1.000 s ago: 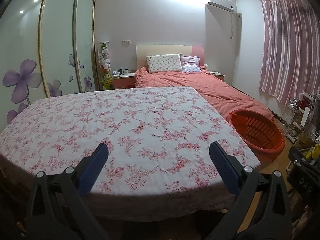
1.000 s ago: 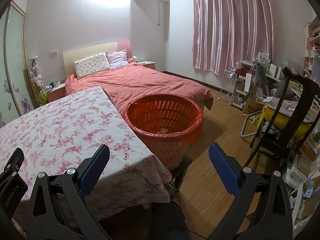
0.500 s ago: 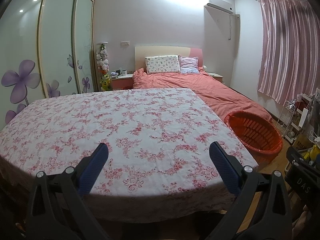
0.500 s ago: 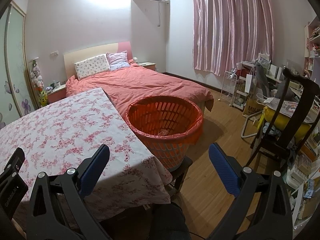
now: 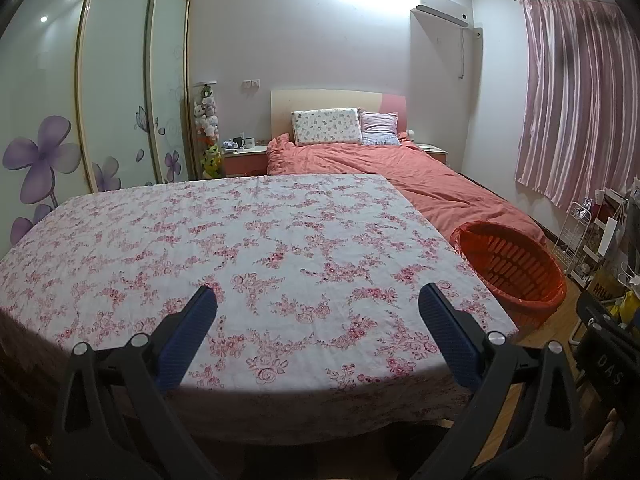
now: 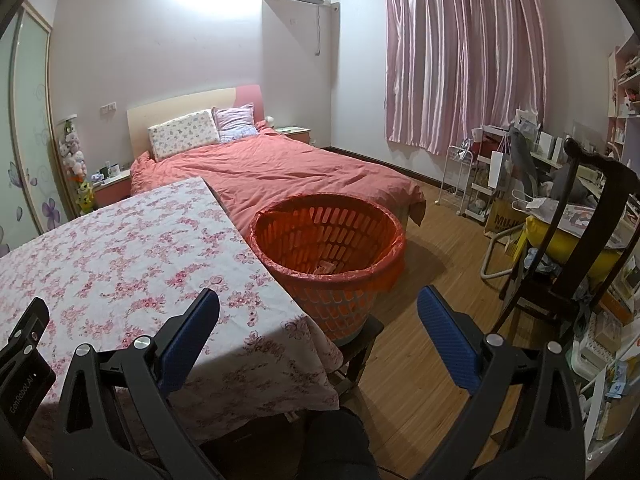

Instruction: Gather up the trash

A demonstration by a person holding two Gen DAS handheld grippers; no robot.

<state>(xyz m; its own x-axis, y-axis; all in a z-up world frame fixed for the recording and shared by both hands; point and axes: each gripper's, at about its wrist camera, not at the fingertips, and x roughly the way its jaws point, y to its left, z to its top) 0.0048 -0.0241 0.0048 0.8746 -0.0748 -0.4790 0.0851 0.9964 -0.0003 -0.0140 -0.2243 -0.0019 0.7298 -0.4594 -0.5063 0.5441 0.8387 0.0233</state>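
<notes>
Left wrist view: the left gripper [image 5: 316, 312] has drawn back slightly, jaws spread and empty above the bare floral tablecloth [image 5: 256, 248]; collecting looks finished.

Right wrist view: the right gripper [image 6: 318, 312] gapes empty. The round orange plastic basket [image 6: 326, 240], centre frame, opens upward, its axis vertical, scraps inside.

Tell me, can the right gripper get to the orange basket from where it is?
Probably yes. The right gripper is open and empty, and the orange basket stands just ahead beside the table with its top open. Nothing lies between them, only the table's corner to the left.
</notes>
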